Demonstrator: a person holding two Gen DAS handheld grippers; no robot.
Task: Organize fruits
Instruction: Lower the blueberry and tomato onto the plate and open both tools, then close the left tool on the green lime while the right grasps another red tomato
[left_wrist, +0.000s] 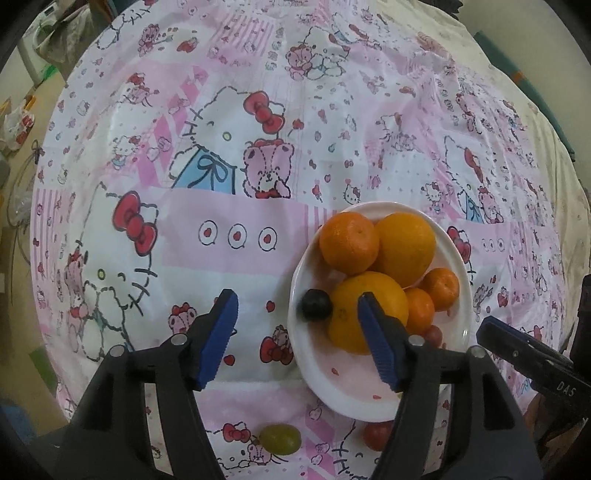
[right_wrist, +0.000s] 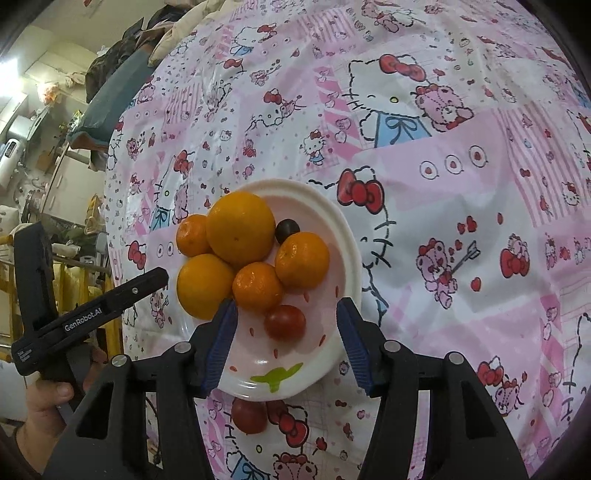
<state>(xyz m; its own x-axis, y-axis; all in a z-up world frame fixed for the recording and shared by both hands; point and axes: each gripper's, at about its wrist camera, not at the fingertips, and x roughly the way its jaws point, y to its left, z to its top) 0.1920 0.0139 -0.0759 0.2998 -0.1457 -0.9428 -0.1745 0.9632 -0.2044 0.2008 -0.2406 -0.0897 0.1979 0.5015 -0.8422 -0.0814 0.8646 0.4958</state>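
Both tools gape wide and hold nothing. The plate (right_wrist: 347, 236) of oranges sits just ahead of the right tool (right_wrist: 282, 341), a red tomato (right_wrist: 285, 322) between its fingers. Below the left tool (left_wrist: 297, 341), a green grape (left_wrist: 280, 438) and another tomato (left_wrist: 376, 435) lie loose on the worktop (left_wrist: 258, 155); I'd pinch the grape gently and low.

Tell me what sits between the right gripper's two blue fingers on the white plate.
In the right wrist view, a small red tomato lies on the white plate between the open right gripper's fingers, untouched by either; the oranges sit just beyond.
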